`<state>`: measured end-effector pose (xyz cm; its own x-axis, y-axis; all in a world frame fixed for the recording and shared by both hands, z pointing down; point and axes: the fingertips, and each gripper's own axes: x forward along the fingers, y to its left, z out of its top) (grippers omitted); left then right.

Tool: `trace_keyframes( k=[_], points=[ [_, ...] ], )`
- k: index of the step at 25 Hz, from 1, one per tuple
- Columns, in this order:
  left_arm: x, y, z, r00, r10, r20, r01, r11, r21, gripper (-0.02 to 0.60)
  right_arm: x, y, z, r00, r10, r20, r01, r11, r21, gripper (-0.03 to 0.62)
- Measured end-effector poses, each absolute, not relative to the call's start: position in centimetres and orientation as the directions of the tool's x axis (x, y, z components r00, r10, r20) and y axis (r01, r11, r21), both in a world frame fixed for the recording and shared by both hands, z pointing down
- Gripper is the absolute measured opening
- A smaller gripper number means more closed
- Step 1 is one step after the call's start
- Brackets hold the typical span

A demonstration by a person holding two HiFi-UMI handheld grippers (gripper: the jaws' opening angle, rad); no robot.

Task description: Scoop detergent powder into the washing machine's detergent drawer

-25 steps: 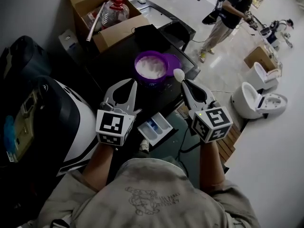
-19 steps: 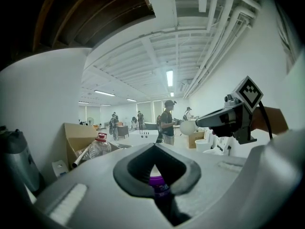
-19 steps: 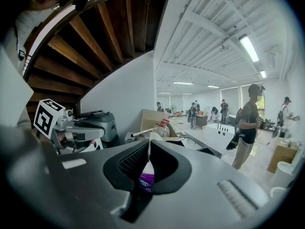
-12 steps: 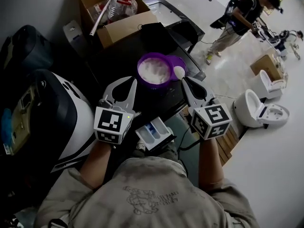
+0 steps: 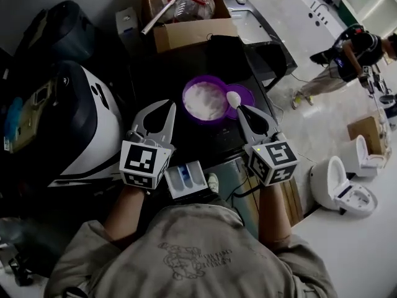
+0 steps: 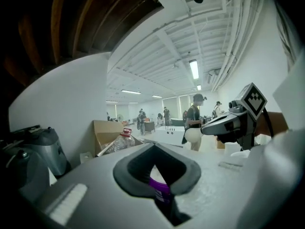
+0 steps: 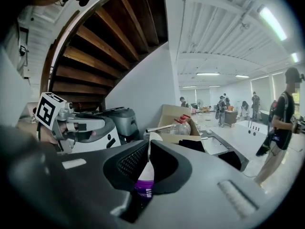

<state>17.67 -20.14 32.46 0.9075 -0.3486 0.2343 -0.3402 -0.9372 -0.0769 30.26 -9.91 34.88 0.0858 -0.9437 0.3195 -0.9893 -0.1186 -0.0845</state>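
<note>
A purple tub (image 5: 203, 100) of white detergent powder stands on the dark machine top (image 5: 186, 135), its purple lid (image 5: 247, 95) lying beside it on the right. My right gripper (image 5: 241, 110) is shut on the handle of a white spoon (image 5: 233, 98), whose bowl hangs over the lid by the tub's right rim. The spoon (image 6: 193, 135) also shows in the left gripper view, and its handle (image 7: 148, 149) rises between the right jaws. My left gripper (image 5: 170, 107) is shut and empty, just left of the tub. The white detergent drawer (image 5: 185, 180) stands pulled out between my wrists.
A white and black appliance (image 5: 87, 126) stands at the left. Behind the tub is an open cardboard box (image 5: 186, 23) with a plastic bottle in it. Toilets (image 5: 338, 188) stand on the floor at the right, and a person (image 5: 350, 58) is beyond them.
The head view has swung, so the whole scene sits shifted and turned. Both grippers stay about where they were beside the tub, with the spoon still in the right one.
</note>
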Motion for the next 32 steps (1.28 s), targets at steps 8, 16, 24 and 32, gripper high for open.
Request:
trace_keyframes(
  k=[8, 16, 24, 32],
  points=[
    [17.6, -19.7, 32.3, 0.811, -0.536, 0.233, -0.524, -0.844, -0.116, 0.000, 32.5, -11.4, 34.6, -0.084, -0.950, 0.300, -0.995, 0.066, -0.069, 0.037],
    [16.7, -19.3, 32.3, 0.731, -0.639, 0.241, -0.625, -0.768, -0.141, 0.000, 33.0, -12.7, 35.4, -0.196, -0.930, 0.310, -0.980, 0.182, -0.076, 0.037],
    [14.5, -18.8, 32.6, 0.692, -0.676, 0.255, -0.667, -0.733, -0.133, 0.000, 31.8, -13.7, 35.9, -0.255, -0.911, 0.325, -0.967, 0.241, -0.084, 0.037],
    [13.8, -19.2, 32.3, 0.709, -0.661, 0.246, -0.655, -0.746, -0.120, 0.000, 30.3, -14.9, 37.5, -0.277, -0.862, 0.426, -0.959, 0.278, -0.060, 0.037]
  ],
)
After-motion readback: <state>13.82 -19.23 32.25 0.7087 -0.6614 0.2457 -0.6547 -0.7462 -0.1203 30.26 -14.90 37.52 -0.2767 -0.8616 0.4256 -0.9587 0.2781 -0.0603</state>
